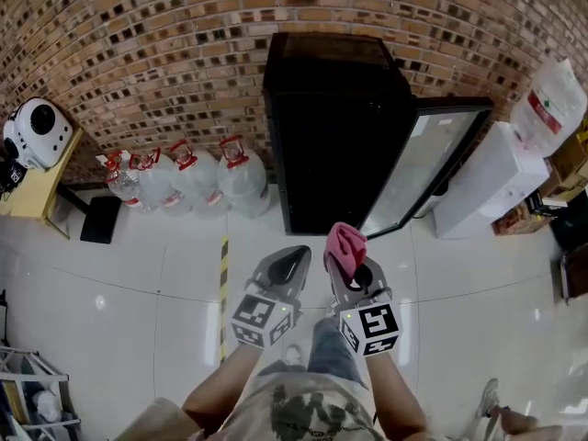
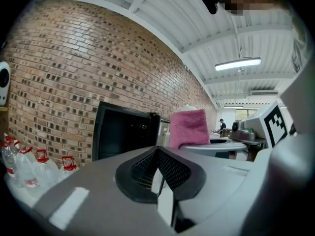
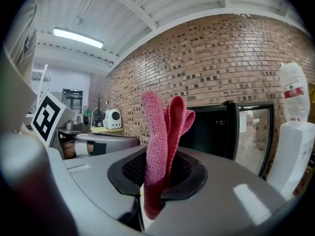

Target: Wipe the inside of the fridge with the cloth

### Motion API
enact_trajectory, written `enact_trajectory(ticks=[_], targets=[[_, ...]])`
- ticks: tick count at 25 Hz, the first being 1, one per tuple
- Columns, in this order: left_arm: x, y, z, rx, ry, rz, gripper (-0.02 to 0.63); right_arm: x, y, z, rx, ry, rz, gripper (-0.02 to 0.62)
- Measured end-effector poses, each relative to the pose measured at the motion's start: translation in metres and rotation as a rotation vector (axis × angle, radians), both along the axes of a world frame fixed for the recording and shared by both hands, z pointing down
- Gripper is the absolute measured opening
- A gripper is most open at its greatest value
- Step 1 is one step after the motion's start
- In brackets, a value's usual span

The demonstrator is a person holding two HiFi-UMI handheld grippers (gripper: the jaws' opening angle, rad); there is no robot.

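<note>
Right gripper view: right gripper (image 3: 153,196) fingers clamped on folded pink terry cloth (image 3: 165,132), upright, prob. ready to wipe. Left gripper (image 2: 161,182) fingers together, empty. Black fridge (image 1: 335,145), door (image 1: 423,168) open, well ahead.

Place: workplace back corner, half office, half storeroom
Wall: bare brick (image 1: 165,44) behind everything
Floor: glossy white tiles (image 1: 119,283), yellow-black hazard strip (image 1: 222,265)
Along the wall: row of water jugs (image 1: 197,180), black fridge (image 1: 335,127) with glass door (image 1: 427,168) swung open, water dispenser (image 1: 496,177) just beside the door
Floor's right edge: cardboard boxes (image 1: 562,168)
Ceiling: white beams (image 2: 162,14), tube light (image 2: 237,63)
Far end: a person (image 2: 222,124) in an open work area
</note>
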State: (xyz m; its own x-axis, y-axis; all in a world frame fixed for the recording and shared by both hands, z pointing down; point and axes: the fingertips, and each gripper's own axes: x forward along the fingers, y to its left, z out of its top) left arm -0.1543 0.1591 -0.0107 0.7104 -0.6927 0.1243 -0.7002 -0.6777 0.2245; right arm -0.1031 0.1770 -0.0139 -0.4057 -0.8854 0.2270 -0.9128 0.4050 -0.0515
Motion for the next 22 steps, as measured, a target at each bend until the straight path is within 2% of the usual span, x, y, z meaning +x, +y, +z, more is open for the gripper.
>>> enact_trajectory(ticks=[8,13,17,22], targets=[[0.025,-0.109,0.012,0.004,-0.026,-0.05,-0.006,0.029,-0.128,-0.002,0.051,-0.033,-0.04,0.063],[0.045,-0.18,0.009,-0.005,-0.047,-0.092,-0.006,0.049,-0.204,0.0,0.043,-0.063,-0.075,0.063],[0.055,-0.215,0.012,-0.01,-0.058,-0.126,-0.006,0.061,-0.249,0.013,0.026,-0.094,-0.091,0.063],[0.06,-0.249,0.023,-0.016,-0.064,-0.157,-0.006,0.069,-0.299,0.03,0.024,-0.152,-0.067,0.063]])
